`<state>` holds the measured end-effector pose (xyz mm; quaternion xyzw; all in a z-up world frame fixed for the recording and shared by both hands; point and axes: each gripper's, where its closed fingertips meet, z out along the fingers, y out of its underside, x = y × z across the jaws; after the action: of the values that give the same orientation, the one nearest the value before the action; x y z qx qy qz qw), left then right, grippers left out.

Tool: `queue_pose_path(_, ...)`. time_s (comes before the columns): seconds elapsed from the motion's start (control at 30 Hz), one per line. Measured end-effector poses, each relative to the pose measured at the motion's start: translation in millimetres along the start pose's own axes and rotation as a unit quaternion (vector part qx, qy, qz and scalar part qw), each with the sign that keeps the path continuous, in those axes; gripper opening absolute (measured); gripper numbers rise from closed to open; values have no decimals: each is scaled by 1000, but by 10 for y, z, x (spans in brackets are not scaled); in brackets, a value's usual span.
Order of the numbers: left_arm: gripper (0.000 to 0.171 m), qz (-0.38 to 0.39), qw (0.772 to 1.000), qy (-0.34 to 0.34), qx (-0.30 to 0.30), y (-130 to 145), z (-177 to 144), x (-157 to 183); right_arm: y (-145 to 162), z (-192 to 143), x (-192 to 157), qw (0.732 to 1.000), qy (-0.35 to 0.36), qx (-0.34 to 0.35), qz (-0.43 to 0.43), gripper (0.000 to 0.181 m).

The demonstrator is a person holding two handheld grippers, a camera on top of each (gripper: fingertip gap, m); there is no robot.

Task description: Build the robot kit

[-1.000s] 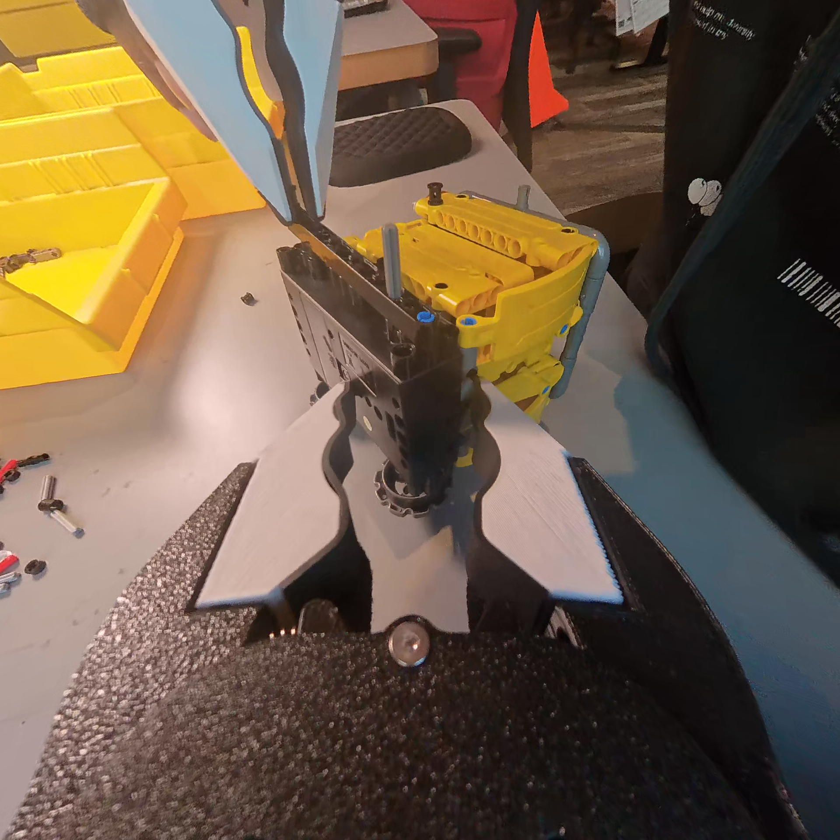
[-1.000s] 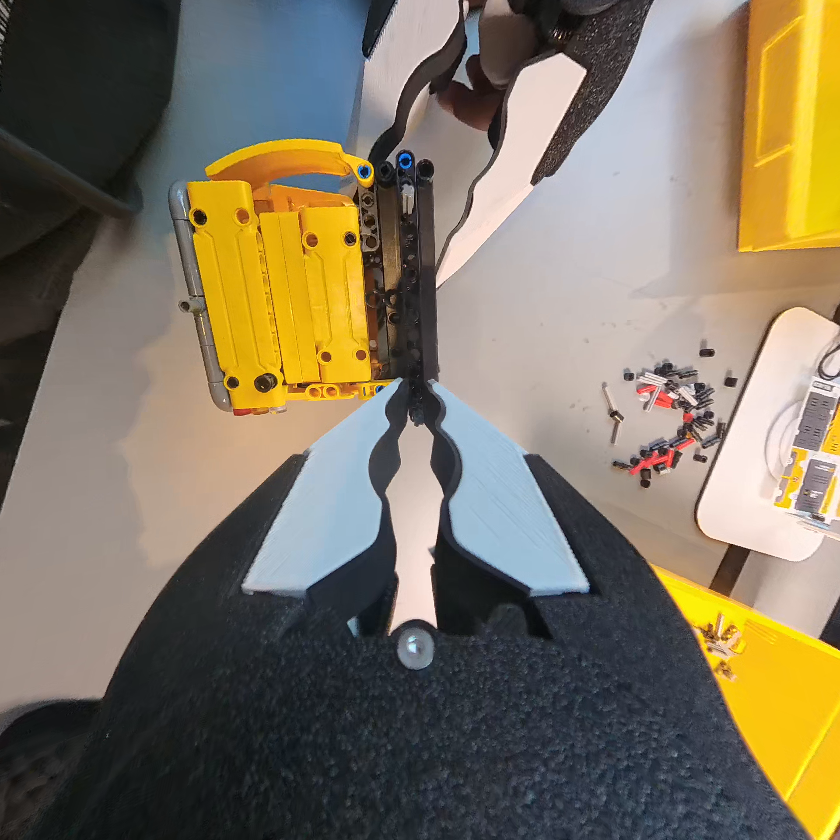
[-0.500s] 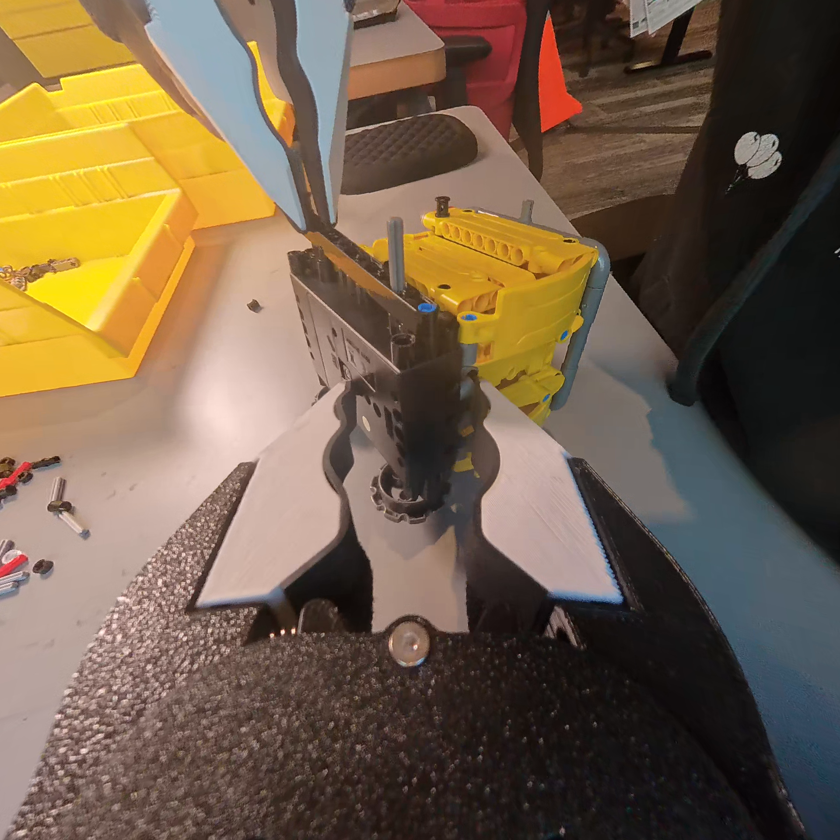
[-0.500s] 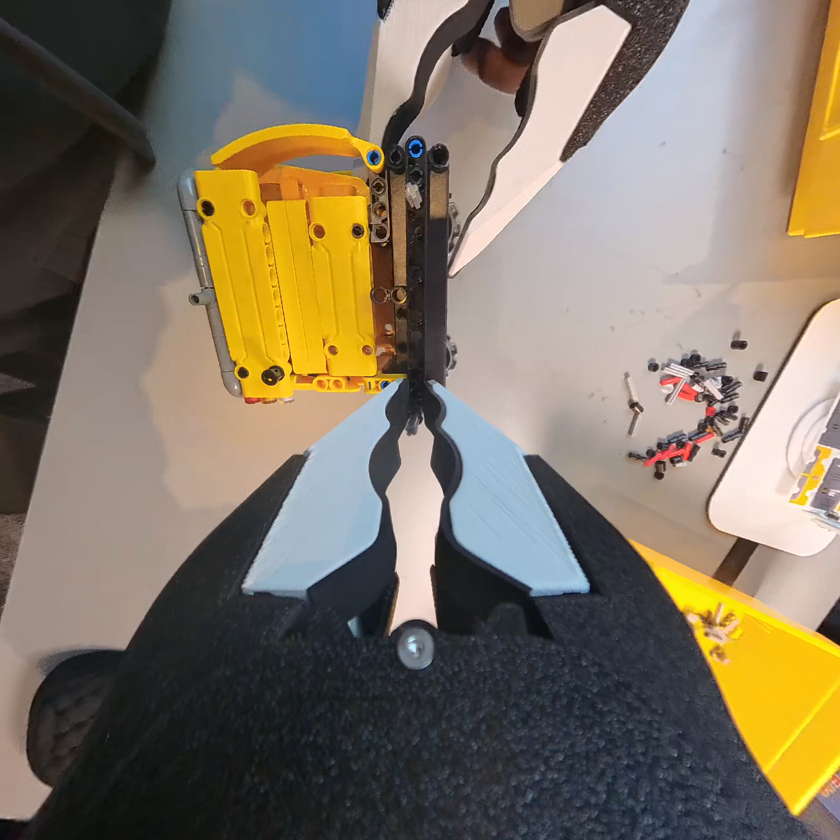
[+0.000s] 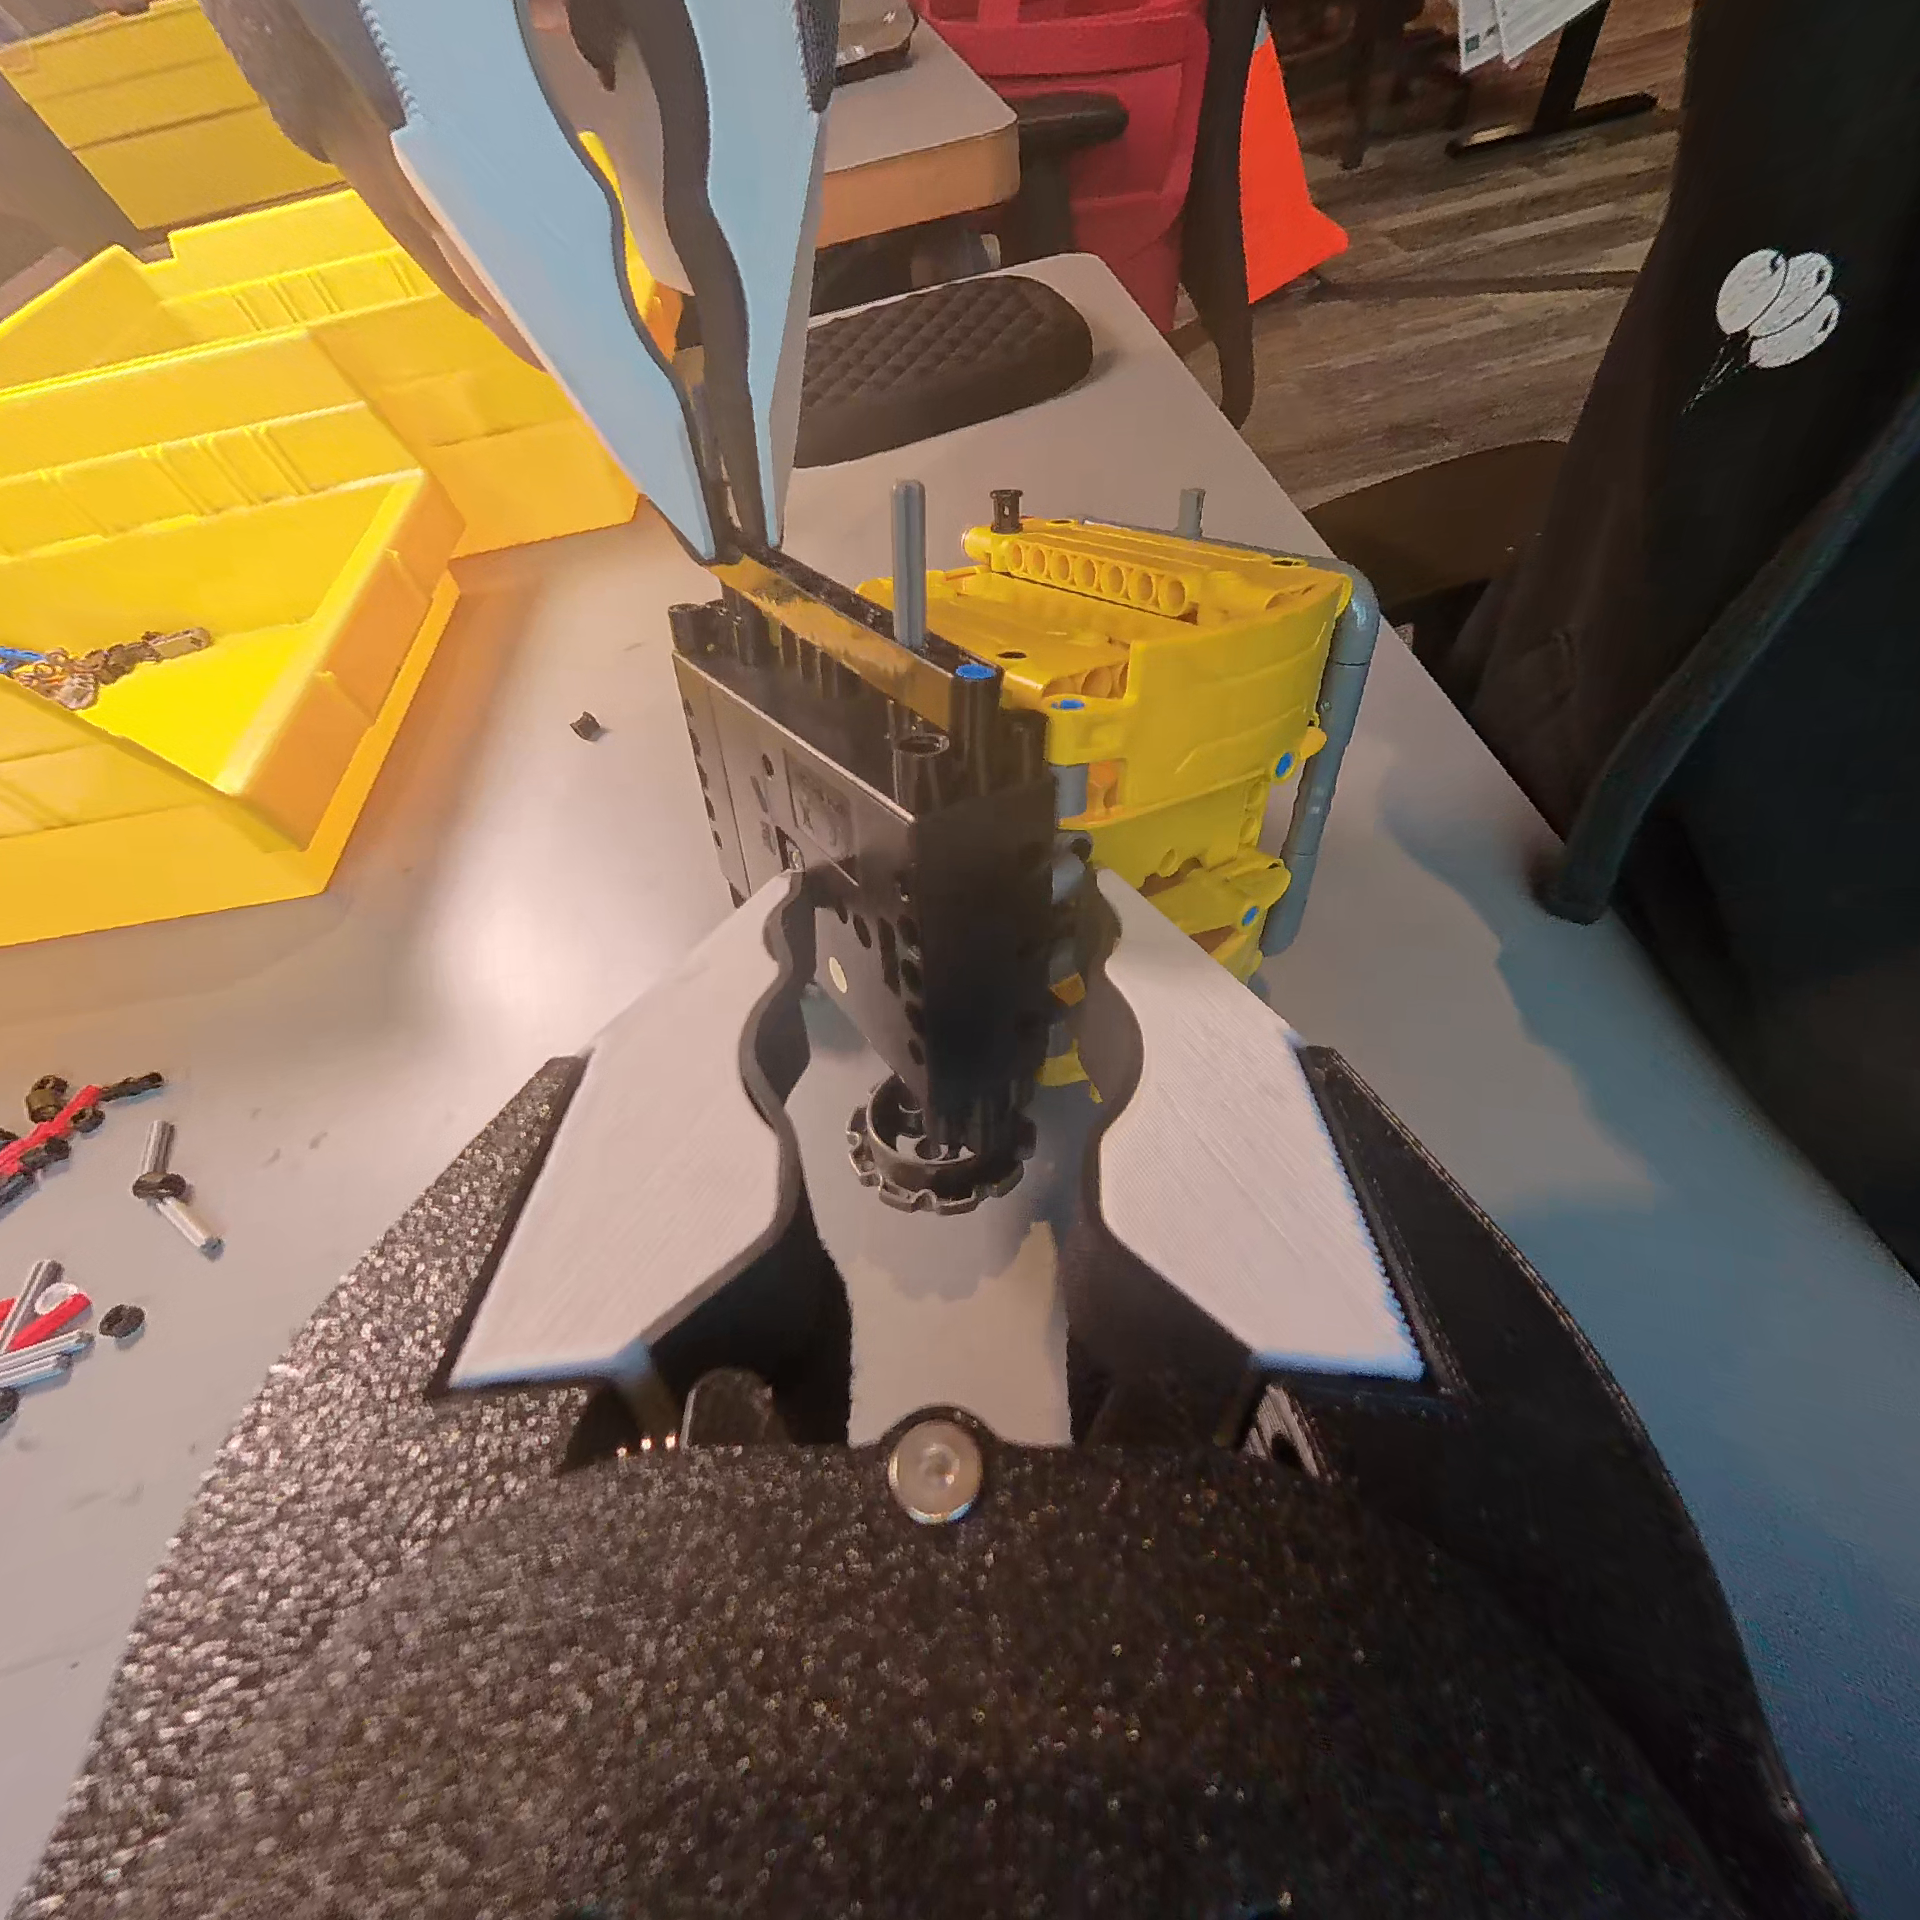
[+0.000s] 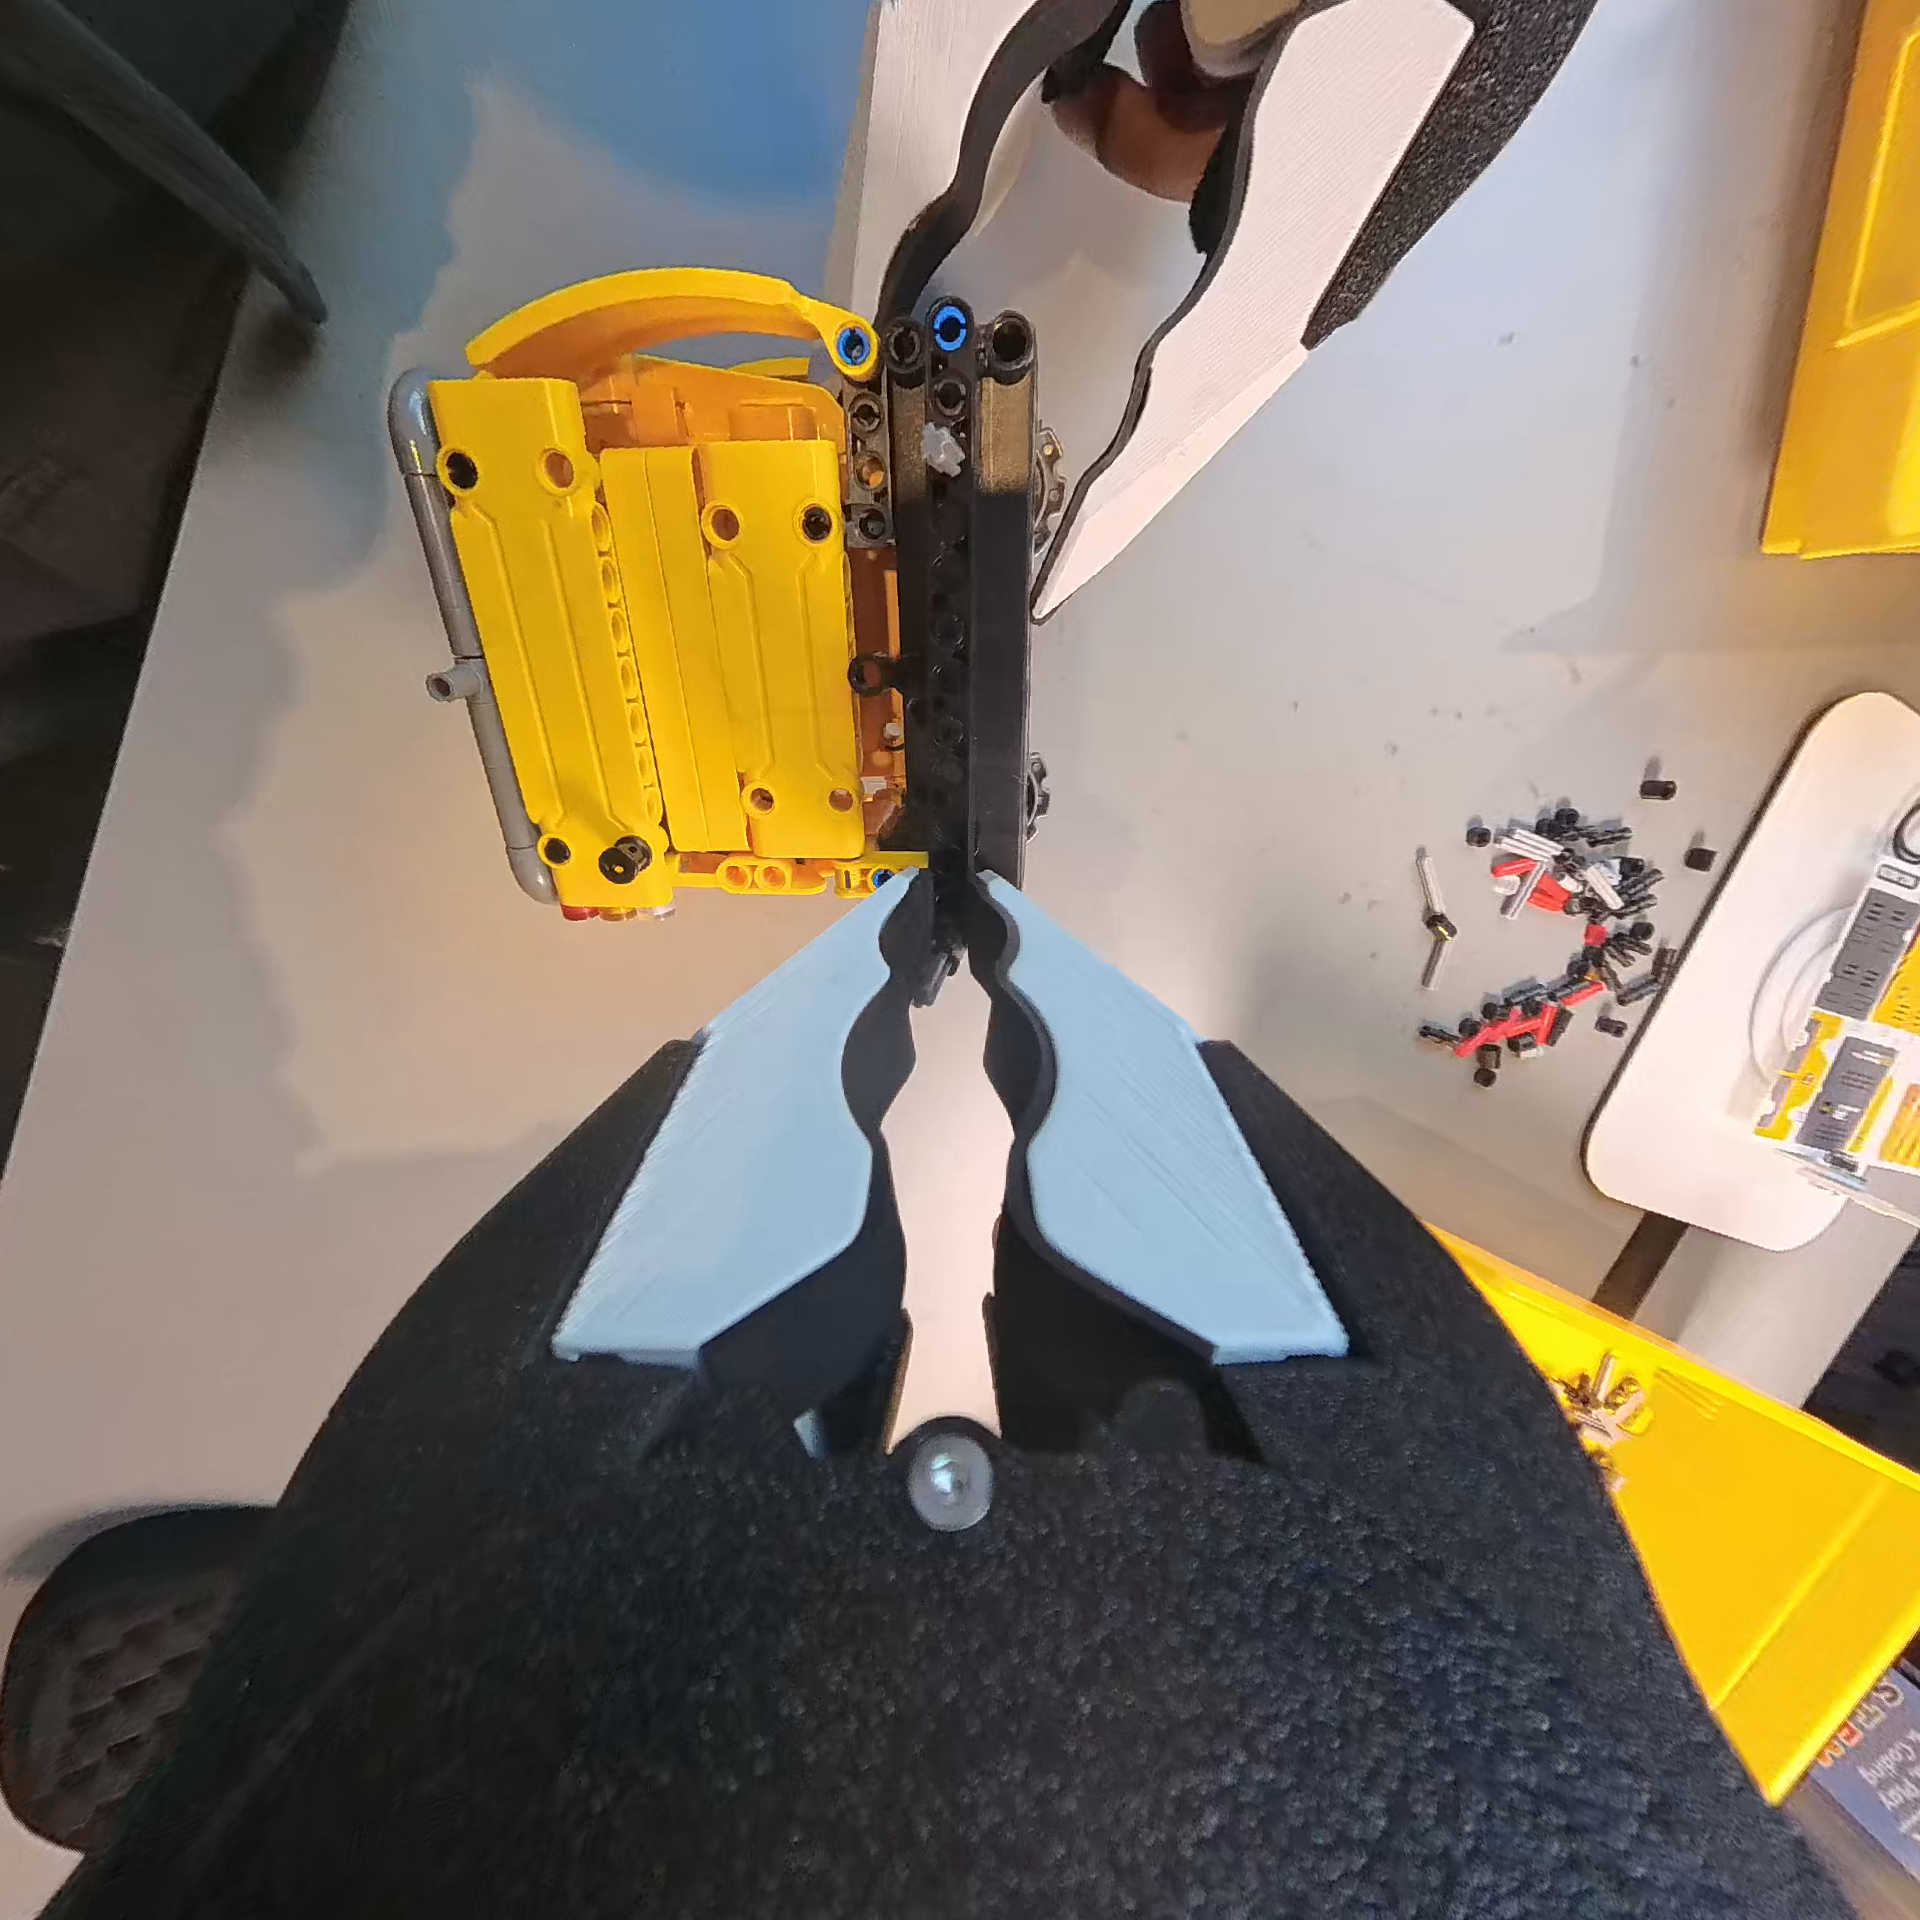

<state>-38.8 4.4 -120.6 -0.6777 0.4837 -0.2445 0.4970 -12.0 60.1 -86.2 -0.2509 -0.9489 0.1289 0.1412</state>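
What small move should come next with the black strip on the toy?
Probably press the black strip down a little with the right tongs. They pinch one end of it, it lies along the top edge of the yellow and black toy, and the left tongs clamp the toy's black side, steadying it.

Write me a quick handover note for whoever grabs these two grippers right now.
Left gripper: closed on the black end of the brick model, which stands upright on the table.
Right gripper: comes in from above, pinched shut on the end of the black beam along the model's top edge.
A grey rod sticks up beside that beam.
Loose pins lie on the table; the yellow trays sit behind.
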Motion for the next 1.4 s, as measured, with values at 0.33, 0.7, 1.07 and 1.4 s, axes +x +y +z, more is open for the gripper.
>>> queue_pose_path(0.33, 48, 5, 1000, -5, -6, 20, -30, 20, -53, 14, 34, 1000, -11, 25, 6, 5)
queue_pose_path(0.7, 48, -79, 986, -144, -31, 55, -99, -113, -105, -259, 305, 973, 163, 64, 147, 27)
queue_pose_path(1.07, 73, -145, 982, -94, 76, -349, -132, 438, -311, -125, -12, 841, 44, 259, 473, 56)
queue_pose_path(1.4, 68, -143, 983, -40, 112, -388, -568, 196, -734, -54, -175, 884, -11, 209, 419, 51)
